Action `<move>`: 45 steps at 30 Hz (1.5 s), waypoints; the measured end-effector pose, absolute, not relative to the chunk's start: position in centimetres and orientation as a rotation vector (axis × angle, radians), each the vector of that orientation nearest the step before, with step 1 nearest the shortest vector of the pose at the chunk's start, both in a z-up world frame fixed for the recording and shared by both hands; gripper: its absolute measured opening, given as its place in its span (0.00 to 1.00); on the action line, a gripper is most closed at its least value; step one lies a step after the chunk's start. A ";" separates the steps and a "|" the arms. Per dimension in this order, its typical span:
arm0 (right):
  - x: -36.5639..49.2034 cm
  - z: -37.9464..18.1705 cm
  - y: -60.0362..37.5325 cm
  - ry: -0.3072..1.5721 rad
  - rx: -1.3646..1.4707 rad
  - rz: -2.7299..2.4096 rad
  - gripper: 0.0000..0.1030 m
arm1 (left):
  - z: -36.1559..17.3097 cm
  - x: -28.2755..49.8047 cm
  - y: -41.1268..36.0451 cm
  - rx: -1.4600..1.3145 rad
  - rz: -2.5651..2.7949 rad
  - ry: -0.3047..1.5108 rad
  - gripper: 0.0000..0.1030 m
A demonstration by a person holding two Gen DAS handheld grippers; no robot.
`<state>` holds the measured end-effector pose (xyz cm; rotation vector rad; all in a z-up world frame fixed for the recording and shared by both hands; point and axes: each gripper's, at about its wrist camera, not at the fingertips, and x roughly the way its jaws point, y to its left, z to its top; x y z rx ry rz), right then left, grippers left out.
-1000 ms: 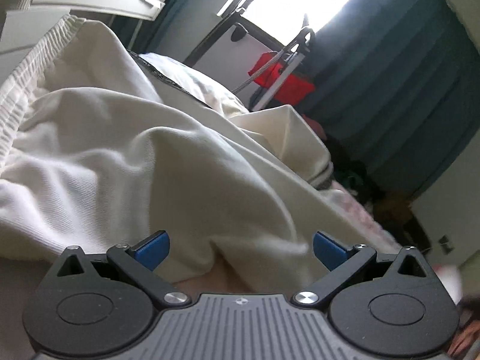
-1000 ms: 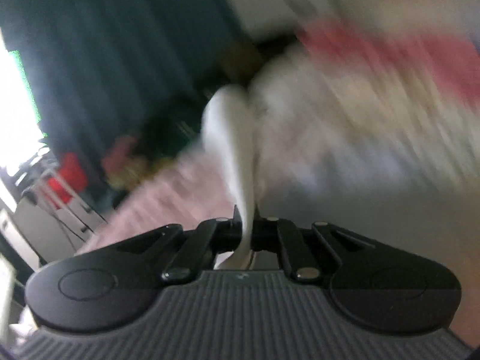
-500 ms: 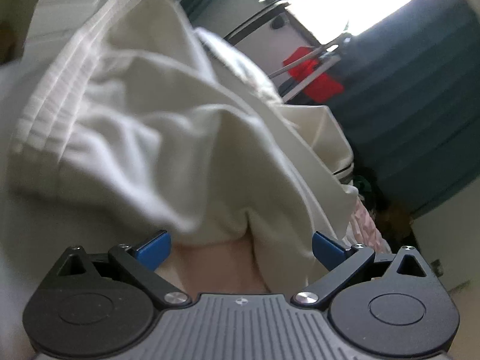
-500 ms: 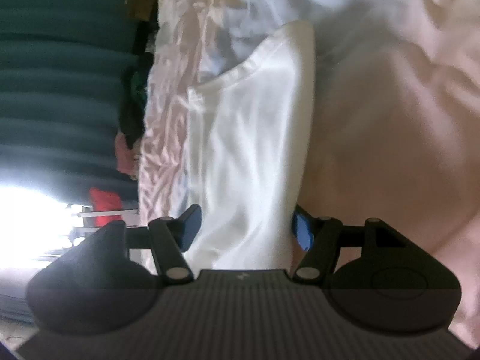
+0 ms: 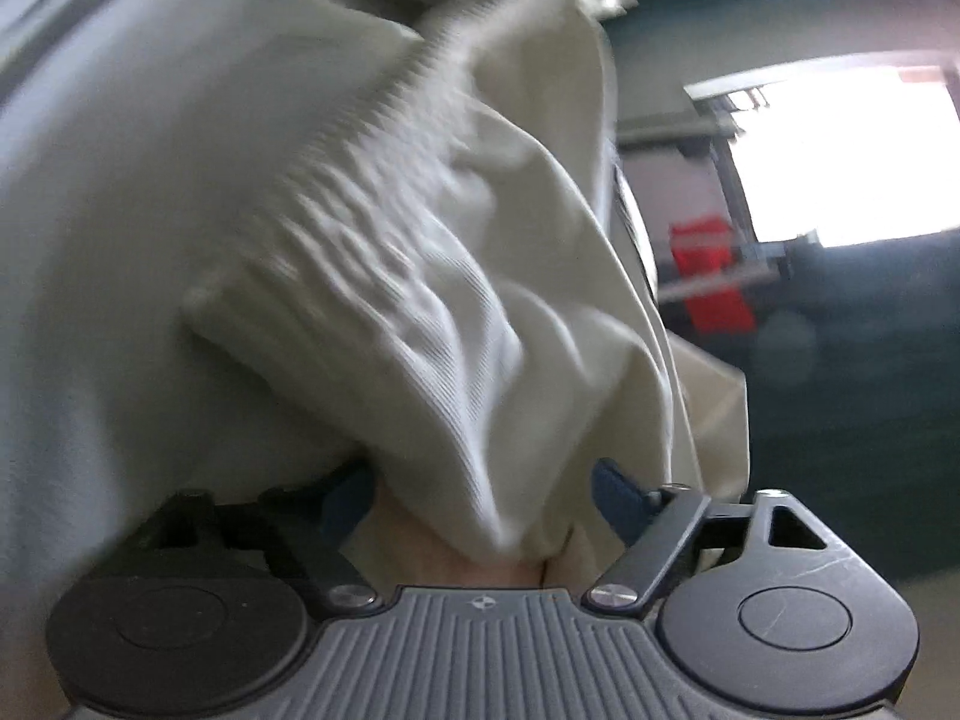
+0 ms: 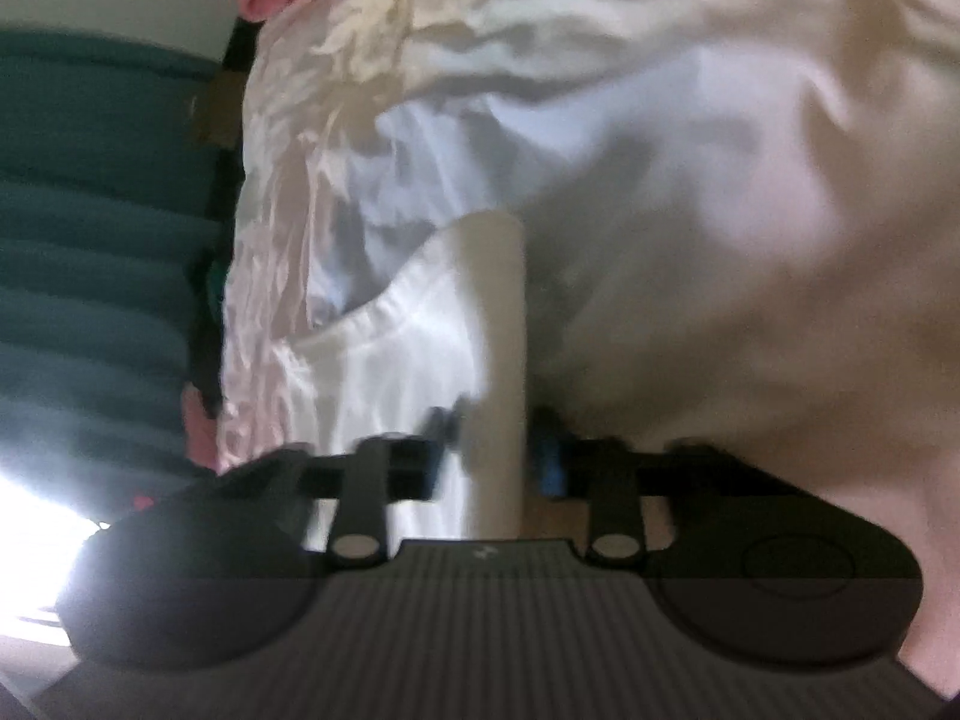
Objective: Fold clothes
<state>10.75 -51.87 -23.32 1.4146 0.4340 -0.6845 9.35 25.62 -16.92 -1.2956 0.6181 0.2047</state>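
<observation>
Left wrist view: left gripper (image 5: 480, 495) fingers spread, cream garment (image 5: 420, 300) draped between them.
Right wrist view: right gripper (image 6: 495, 450) fingers apparently clamping white shirt (image 6: 420, 354) fold, blurred, above bed sheet (image 6: 690, 180).

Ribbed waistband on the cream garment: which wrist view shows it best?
The left wrist view. The ribbed waistband runs diagonally across the cream garment, blurred but readable. The right wrist view shows only a white fold between the right gripper fingers, no waistband.

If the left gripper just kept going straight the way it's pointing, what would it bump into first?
Most likely the cream ribbed garment. Its bunched fold hangs right between the left gripper's open blue fingertips, seemingly almost touching them. The picture is blurred, so the exact gap is unclear.
</observation>
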 end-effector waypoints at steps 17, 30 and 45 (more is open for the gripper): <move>8.7 -20.0 -53.3 0.291 1.227 -0.707 0.05 | -6.5 6.7 33.8 -1.150 0.342 0.610 0.08; 7.8 -18.7 -52.2 0.487 0.957 -0.989 0.08 | -10.5 0.1 37.1 -1.073 0.382 0.825 0.22; 5.5 -8.8 -43.4 0.187 0.658 -0.683 0.74 | 1.6 -1.5 23.9 -0.294 0.328 0.525 0.93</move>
